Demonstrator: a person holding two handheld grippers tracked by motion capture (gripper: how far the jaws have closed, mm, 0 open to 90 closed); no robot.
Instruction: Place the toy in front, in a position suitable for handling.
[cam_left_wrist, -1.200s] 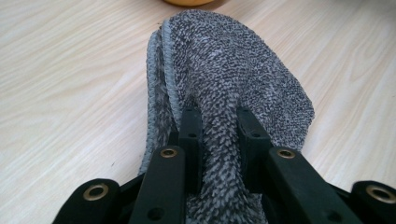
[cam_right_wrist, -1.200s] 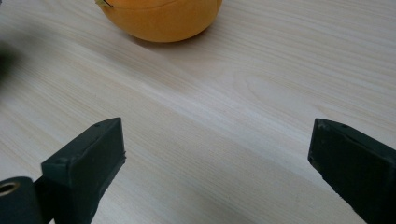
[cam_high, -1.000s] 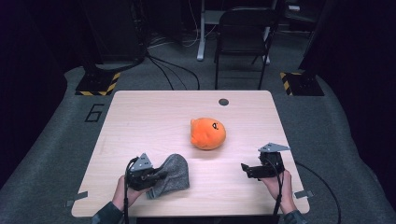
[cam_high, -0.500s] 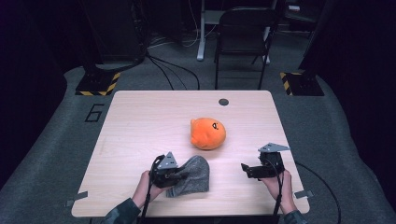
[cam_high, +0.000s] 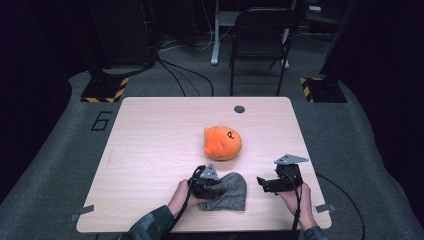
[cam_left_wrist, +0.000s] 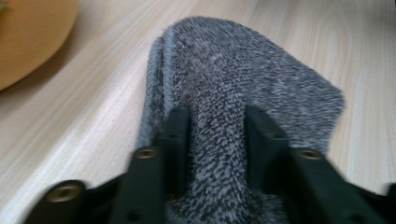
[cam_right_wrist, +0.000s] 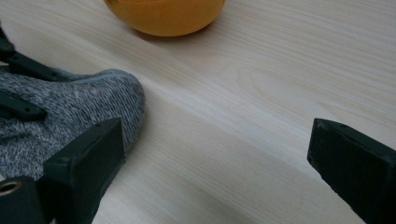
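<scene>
A grey knitted cloth (cam_high: 229, 192) lies near the table's front edge, a little right of the middle. My left gripper (cam_high: 216, 187) is shut on the cloth (cam_left_wrist: 233, 79), with a fold of it pinched between the black jaws in the left gripper view. To its right, my right gripper (cam_high: 261, 182) stands open on the table with bare wood between its jaws; the cloth's rounded end (cam_right_wrist: 88, 107) lies beside its left jaw. An orange plush toy (cam_high: 223, 142) with a small face sits at the table's middle, beyond both grippers.
The wooden table (cam_high: 150, 150) has a small dark round cap (cam_high: 239, 109) near its far edge. A dark chair (cam_high: 262, 37) stands behind the table, with cables and striped floor plates (cam_high: 105, 90) on the grey floor.
My left gripper has dragged the grey cloth to the right along the front of the table, close to the right gripper. The right gripper has stayed in place.
</scene>
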